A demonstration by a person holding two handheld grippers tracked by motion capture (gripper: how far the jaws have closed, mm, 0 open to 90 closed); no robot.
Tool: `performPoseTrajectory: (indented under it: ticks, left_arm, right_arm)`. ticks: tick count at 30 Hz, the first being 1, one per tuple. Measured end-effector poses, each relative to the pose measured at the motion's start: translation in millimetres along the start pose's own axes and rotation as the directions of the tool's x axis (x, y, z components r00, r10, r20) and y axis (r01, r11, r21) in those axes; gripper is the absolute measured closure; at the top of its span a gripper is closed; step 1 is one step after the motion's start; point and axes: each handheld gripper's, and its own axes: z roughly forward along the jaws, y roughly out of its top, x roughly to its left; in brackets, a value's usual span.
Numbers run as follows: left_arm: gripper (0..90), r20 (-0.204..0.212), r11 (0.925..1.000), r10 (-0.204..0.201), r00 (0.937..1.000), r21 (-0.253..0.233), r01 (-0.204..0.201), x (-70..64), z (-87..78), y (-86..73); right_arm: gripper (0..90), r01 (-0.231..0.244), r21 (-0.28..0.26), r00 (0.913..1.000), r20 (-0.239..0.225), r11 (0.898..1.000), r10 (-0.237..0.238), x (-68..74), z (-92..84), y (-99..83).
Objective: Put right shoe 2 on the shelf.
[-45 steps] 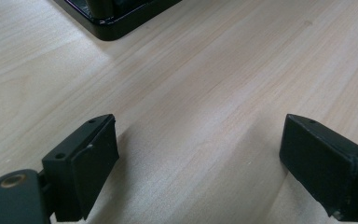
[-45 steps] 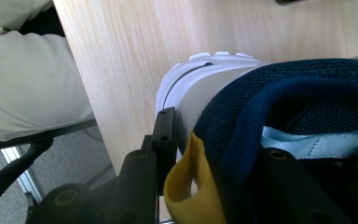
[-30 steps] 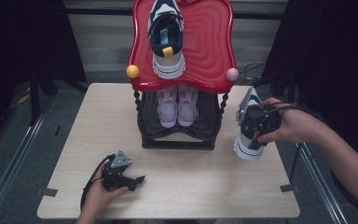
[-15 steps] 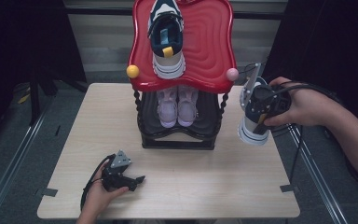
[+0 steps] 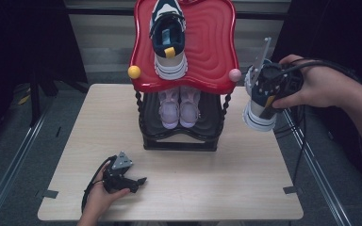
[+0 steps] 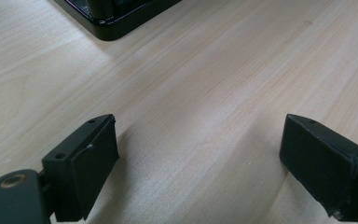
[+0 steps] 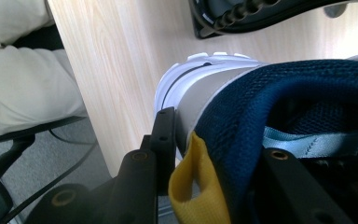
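My high view looks forward and down over the whole wooden table [image 5: 179, 188]; my left gripper view skims that tabletop [image 6: 205, 93] closely (rack base [image 6: 116, 14] ahead); my right gripper view hugs the sneaker [image 7: 261, 102] above the same table.

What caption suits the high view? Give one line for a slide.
Right gripper lifts a navy-and-white sneaker beside the red-topped shoe rack, where its mate sits; left gripper rests on the table.

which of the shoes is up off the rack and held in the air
The navy-and-white sneaker in the right claw, beside the rack. Its match lies on the red shelf; the pink pair sits below.
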Motion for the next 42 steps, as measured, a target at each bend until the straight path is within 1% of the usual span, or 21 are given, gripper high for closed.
performPoseTrajectory:
  ticks: [7,9,18,21,25,27,29,32,36,39,42]
  left_arm:
    - [11.0,0.000,1.0000,0.000,1.0000,0.000,0.000,0.0,0.0,0.0]
    - [11.0,0.000,1.0000,-0.001,1.0000,0.001,0.001,0.0,-0.1,0.0]
    - [10.9,-0.001,1.0000,0.000,1.0000,0.001,0.000,0.0,-0.1,0.0]
    - [11.0,0.000,1.0000,-0.001,1.0000,0.001,0.001,0.0,-0.1,0.0]
    - [11.0,-0.003,1.0000,0.004,1.0000,-0.001,-0.004,0.3,-0.1,0.1]
    - [11.0,-0.005,1.0000,-0.005,1.0000,-0.007,0.005,-0.3,0.3,0.0]
    - [11.0,-0.004,1.0000,-0.004,1.0000,-0.008,0.004,-0.3,0.4,0.0]
    - [11.0,-0.005,1.0000,-0.005,1.0000,-0.008,0.005,-0.3,0.3,0.0]
    - [11.0,-0.004,1.0000,-0.004,1.0000,-0.008,0.004,-0.3,0.4,0.0]
    - [11.0,-0.003,1.0000,-0.006,1.0000,-0.007,0.006,-0.4,0.4,0.0]
    - [11.0,-0.004,1.0000,-0.005,1.0000,-0.008,0.005,-0.3,0.4,0.0]
  right_arm:
    - [68.3,-0.004,0.001,0.9997,0.024,1.000,0.004,-5.1,-22.3,5.9]
    - [68.4,0.000,0.009,0.9992,0.039,1.000,0.000,-6.4,-30.0,9.5]
    - [68.4,0.016,-0.001,0.9965,0.083,1.000,-0.015,-10.7,-60.4,22.4]
    - [68.3,0.017,-0.010,0.9954,0.095,1.000,-0.016,-11.4,-69.3,25.8]
    - [68.3,0.022,-0.006,0.9940,0.108,1.000,-0.022,-10.1,-81.5,31.9]
    - [68.3,0.031,-0.002,0.9925,0.118,1.000,-0.031,-8.9,-86.6,36.3]
    - [68.4,0.039,0.002,0.9903,0.134,0.999,-0.039,-7.8,-90.5,41.3]
    - [68.3,0.047,-0.010,0.9899,0.134,0.999,-0.046,-6.5,-95.3,49.4]
    - [68.3,0.068,-0.014,0.9866,0.150,0.998,-0.065,-5.4,-95.3,61.8]
    - [68.3,0.075,-0.014,0.9862,0.149,0.997,-0.072,-4.8,-95.6,70.8]
    - [68.3,0.090,-0.017,0.9828,0.164,0.996,-0.086,-5.1,-95.9,79.7]
